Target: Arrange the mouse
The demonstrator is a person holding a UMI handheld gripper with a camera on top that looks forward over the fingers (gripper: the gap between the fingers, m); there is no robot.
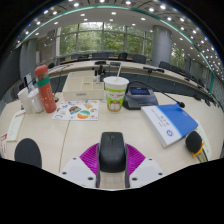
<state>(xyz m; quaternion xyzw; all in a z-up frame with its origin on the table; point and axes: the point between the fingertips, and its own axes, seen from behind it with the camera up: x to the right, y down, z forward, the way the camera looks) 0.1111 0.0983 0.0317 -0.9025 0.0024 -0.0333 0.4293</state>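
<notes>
In the gripper view, the pale wooden table is stretching away from the fingers toward a row of dark office chairs and tall windows at the back of the room, and its far edge is lying well beyond everything standing on it. A bare strip of tabletop is running straight ahead of the fingers as far as the cup, leaving open room for moving forward, while the ground to either side is more crowded. The black mouse is sitting between the two fingers of the gripper, its length running along them, and the purple pads are pressing against both of its flanks, so the gripper is closing on it and holding it just above or on the table; which of the two cannot be told. Straight ahead, a white cup with green print is standing upright. Left of it a colourful printed sheet is lying flat, and farther left an orange bottle is standing beside a white carton. To the right, a blue-and-white booklet is lying flat, with a dark pouch behind it near the cup. A round black object is resting near the left finger.
</notes>
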